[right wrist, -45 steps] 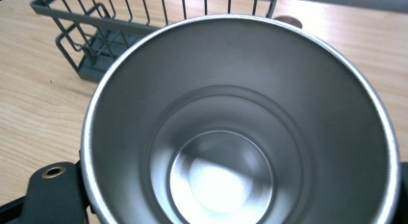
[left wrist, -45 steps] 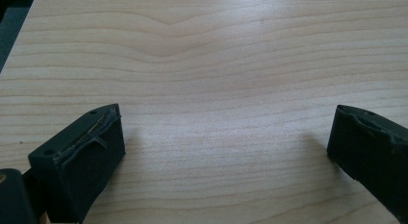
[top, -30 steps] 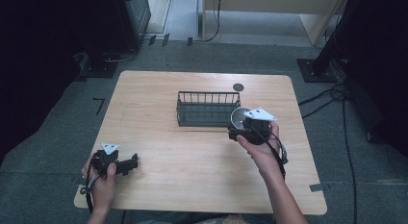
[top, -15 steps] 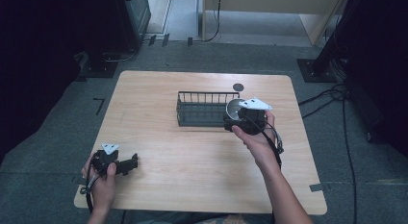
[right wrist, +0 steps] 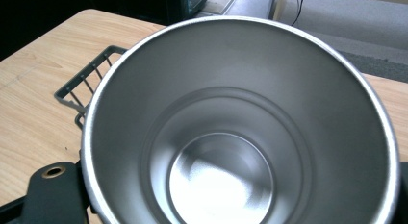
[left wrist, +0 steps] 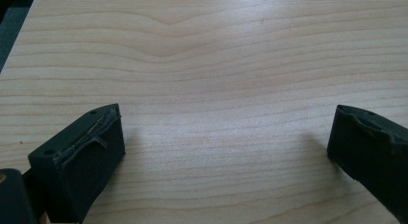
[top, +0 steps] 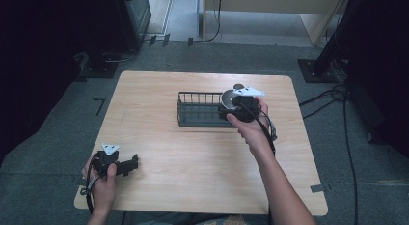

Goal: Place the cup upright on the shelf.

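My right gripper is shut on a stainless steel cup, held just above the right end of a black wire basket in the middle of the wooden table. In the right gripper view the empty cup faces the camera with its mouth, one black finger sits at its left side, and a basket corner lies behind it. My left gripper rests near the table's front left corner. Its jaws stand wide open over bare wood.
A small dark disc lies on the table just behind the basket's right end. Cables and dark stands are on the grey floor to the right of the table.
The right hand has carried the cup left and slightly up, from beside the basket's right end to over it. The left hand has stayed in place.
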Action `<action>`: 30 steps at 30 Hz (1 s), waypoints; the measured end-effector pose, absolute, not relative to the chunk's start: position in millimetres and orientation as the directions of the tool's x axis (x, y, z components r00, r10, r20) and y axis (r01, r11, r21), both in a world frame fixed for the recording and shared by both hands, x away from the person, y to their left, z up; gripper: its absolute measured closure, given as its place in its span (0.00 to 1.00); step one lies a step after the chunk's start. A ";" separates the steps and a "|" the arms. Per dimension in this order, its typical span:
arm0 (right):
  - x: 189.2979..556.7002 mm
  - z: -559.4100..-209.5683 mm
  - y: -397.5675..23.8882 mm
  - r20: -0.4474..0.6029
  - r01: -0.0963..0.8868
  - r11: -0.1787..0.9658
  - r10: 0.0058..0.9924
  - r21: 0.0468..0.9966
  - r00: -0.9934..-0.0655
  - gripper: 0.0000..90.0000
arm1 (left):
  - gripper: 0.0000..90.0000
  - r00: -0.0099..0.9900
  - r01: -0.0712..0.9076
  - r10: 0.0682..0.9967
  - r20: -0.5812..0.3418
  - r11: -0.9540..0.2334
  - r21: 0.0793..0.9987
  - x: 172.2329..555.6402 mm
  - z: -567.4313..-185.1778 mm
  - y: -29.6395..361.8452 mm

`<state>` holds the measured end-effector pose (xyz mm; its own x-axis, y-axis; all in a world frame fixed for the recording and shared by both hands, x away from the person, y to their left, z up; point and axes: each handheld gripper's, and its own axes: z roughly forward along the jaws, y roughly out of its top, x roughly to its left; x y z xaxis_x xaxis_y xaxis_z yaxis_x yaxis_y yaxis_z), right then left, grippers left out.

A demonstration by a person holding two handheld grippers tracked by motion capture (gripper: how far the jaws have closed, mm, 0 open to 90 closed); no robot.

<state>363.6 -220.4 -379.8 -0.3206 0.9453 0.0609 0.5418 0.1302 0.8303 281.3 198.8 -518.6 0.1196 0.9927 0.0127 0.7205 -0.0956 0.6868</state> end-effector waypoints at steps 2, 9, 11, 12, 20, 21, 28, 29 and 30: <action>369.0 -379.6 -219.0 0.071 0.545 0.126 0.943 0.829 -0.325 0.20 | 0.00 0.120 0.721 0.993 0.014 -0.097 0.686 281.3 -518.5 198.9; 388.2 -380.5 -215.7 0.073 0.553 0.121 0.946 0.824 -0.315 0.20 | 0.00 0.120 0.721 0.993 0.013 -0.096 0.687 281.3 -518.6 198.9; 394.0 -382.9 -214.7 0.072 0.555 0.120 0.947 0.823 -0.312 0.20 | 0.00 0.121 0.721 0.993 0.013 -0.097 0.686 281.3 -518.5 198.9; 396.9 -384.6 -214.1 0.074 0.557 0.118 0.948 0.822 -0.310 0.20 | 0.00 0.120 0.721 0.993 0.013 -0.097 0.687 281.3 -518.6 198.9; 416.5 -400.5 -204.4 0.071 0.552 0.112 0.951 0.826 -0.300 0.20 | 0.00 0.120 0.721 0.993 0.013 -0.097 0.686 281.3 -518.5 198.9; 418.3 -402.5 -203.3 0.071 0.555 0.112 0.952 0.824 -0.297 0.20 | 0.00 0.121 0.721 0.993 0.013 -0.097 0.686 281.3 -518.5 198.9; 427.6 -417.5 -198.6 0.059 0.587 0.126 0.956 0.800 -0.286 0.20 | 0.00 0.120 0.721 0.993 0.013 -0.097 0.686 281.3 -518.5 198.9; 428.3 -419.2 -198.1 0.057 0.588 0.129 0.956 0.798 -0.286 0.20 | 0.00 0.120 0.721 0.993 0.013 -0.097 0.687 281.3 -518.6 198.9; 428.9 -421.3 -197.6 0.055 0.594 0.133 0.956 0.794 -0.288 0.20 | 0.00 0.120 0.721 0.993 0.013 -0.096 0.686 281.3 -518.5 198.9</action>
